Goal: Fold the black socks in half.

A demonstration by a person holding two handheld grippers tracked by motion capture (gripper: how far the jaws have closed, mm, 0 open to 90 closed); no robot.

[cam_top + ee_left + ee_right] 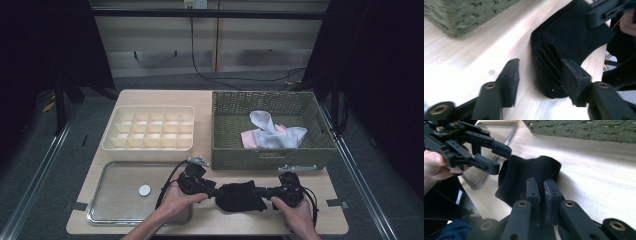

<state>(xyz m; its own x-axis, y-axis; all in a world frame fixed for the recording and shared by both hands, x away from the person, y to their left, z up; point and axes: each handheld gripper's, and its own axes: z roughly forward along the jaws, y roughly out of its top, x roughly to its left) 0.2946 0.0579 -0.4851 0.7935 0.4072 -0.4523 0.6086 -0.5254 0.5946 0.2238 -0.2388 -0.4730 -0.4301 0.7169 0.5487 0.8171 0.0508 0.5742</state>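
Here, low in the middle of the high view, two hand-held claws meet over a black sock (241,197). The left claw (212,190) stands spread, its pads not pressing: in the left gripper view the folded edge of the sock lies just beside the right-hand jaw, with bare table between the jaws. The right claw (541,192) is pressed together, pinching the sock's near edge. The sock sits on the front strip of the pale wooden table (200,97), between the two hands, at the lower centre of the high view.

It looks light, soft and limp, likely to sag and unfold when lifted, so a pinch across the thick folded edge seems the surest hold. It is ribbed black knit, folded into a compact bundle.

At lower left lies a metal tray (100,210) bearing a small white disc (144,190). Above it sits a cream divider box (112,127). At upper right a green woven basket (230,155) holds white and pink cloths (272,132).
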